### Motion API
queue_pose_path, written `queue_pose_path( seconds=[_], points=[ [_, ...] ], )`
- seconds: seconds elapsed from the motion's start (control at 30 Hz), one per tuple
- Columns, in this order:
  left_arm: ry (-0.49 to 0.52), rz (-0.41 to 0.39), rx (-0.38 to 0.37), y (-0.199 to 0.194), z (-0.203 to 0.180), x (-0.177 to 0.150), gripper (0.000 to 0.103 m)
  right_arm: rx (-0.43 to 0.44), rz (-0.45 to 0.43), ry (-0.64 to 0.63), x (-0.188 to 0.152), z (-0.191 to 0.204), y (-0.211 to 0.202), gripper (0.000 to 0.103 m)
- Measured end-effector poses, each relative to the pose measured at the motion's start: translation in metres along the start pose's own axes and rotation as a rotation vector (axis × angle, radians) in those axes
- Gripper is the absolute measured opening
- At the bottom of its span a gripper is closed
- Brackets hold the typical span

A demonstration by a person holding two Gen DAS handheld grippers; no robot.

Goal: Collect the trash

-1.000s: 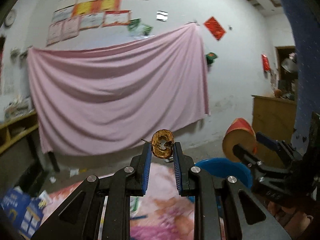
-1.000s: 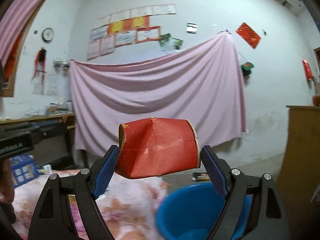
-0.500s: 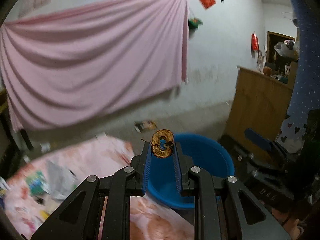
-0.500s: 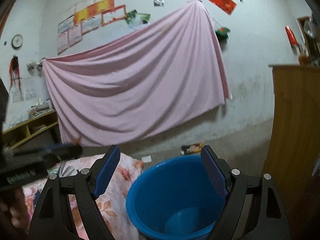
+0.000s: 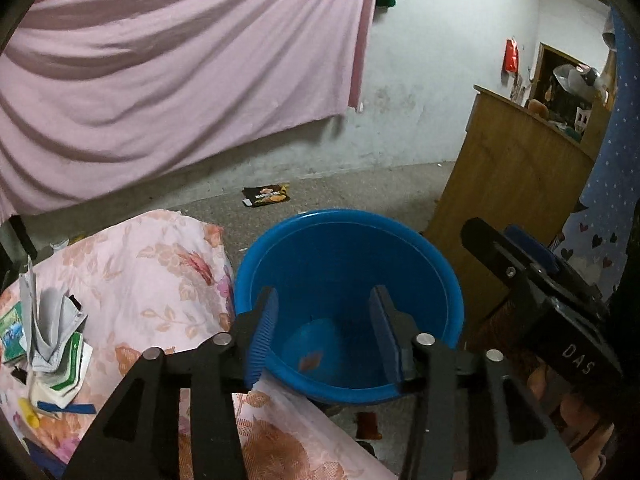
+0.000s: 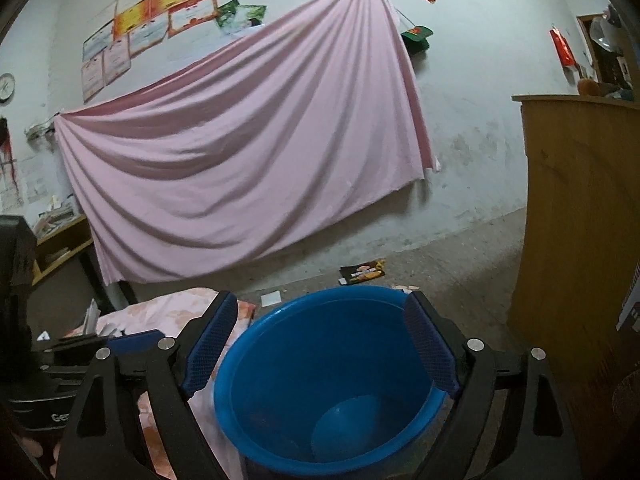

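Note:
A blue plastic bucket (image 5: 344, 264) stands on the floor beside the cloth-covered table. My left gripper (image 5: 325, 300) hangs open over its mouth, nothing between the blue pads. A small orange-brown scrap (image 5: 310, 360) lies at the bucket's bottom. In the right wrist view the same bucket (image 6: 296, 364) sits directly below my right gripper (image 6: 322, 308), which is also open and empty. The bottom I see there is blue and shadowed. The black frame of the right tool (image 5: 560, 320) shows at the right edge of the left wrist view.
A floral pink tablecloth (image 5: 160, 272) carries crumpled grey paper (image 5: 48, 320), green packets (image 5: 60, 372) and a yellow item (image 5: 28, 412). A black snack wrapper (image 5: 266, 196) lies on the floor. A wooden cabinet (image 5: 508, 184) stands right of the bucket.
The right gripper let go of the red paper cup first, then the left released the brown ring-shaped scrap. Both views have tipped down onto the bucket.

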State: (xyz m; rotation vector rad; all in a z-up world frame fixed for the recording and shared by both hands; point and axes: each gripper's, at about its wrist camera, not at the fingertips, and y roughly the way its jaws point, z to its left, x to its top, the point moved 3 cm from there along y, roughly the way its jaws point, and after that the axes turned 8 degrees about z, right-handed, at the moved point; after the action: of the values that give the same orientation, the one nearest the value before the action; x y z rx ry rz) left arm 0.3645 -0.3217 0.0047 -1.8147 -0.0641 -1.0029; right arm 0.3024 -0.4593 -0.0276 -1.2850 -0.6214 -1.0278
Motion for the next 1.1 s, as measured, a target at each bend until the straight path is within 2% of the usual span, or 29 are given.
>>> queue_pose_path(
  seconds=[0.13, 0.27, 0.4, 0.57, 0.67, 0.83, 0.97, 1.1],
  points=[
    [-0.039, -0.021, 0.031, -0.013, 0.009, -0.007, 0.043, 0.002, -0.006, 0.013, 0.002, -0.002, -0.002, 0.088],
    [-0.072, -0.096, 0.087, -0.039, 0.02, -0.015, 0.06, 0.025, -0.03, 0.012, 0.006, 0.003, -0.007, 0.093],
    [-0.105, -0.184, 0.154, -0.076, 0.036, -0.027, 0.062, 0.067, -0.075, -0.007, 0.01, 0.019, -0.016, 0.101],
    [-0.179, -0.311, 0.234, -0.125, 0.06, -0.049, 0.087, 0.139, -0.153, -0.041, 0.013, 0.044, -0.031, 0.103],
    [-0.222, -0.38, 0.279, -0.15, 0.075, -0.061, 0.098, 0.178, -0.195, -0.071, 0.013, 0.062, -0.039, 0.103],
    [-0.292, -0.476, 0.368, -0.187, 0.1, -0.082, 0.1, 0.246, -0.248, -0.111, 0.012, 0.094, -0.049, 0.103],
    [-0.321, -0.512, 0.441, -0.209, 0.117, -0.107, 0.1, 0.293, -0.267, -0.158, 0.006, 0.121, -0.053, 0.103],
    [-0.348, -0.524, 0.504, -0.225, 0.133, -0.131, 0.1, 0.337, -0.25, -0.213, -0.003, 0.15, -0.051, 0.103]
  ],
)
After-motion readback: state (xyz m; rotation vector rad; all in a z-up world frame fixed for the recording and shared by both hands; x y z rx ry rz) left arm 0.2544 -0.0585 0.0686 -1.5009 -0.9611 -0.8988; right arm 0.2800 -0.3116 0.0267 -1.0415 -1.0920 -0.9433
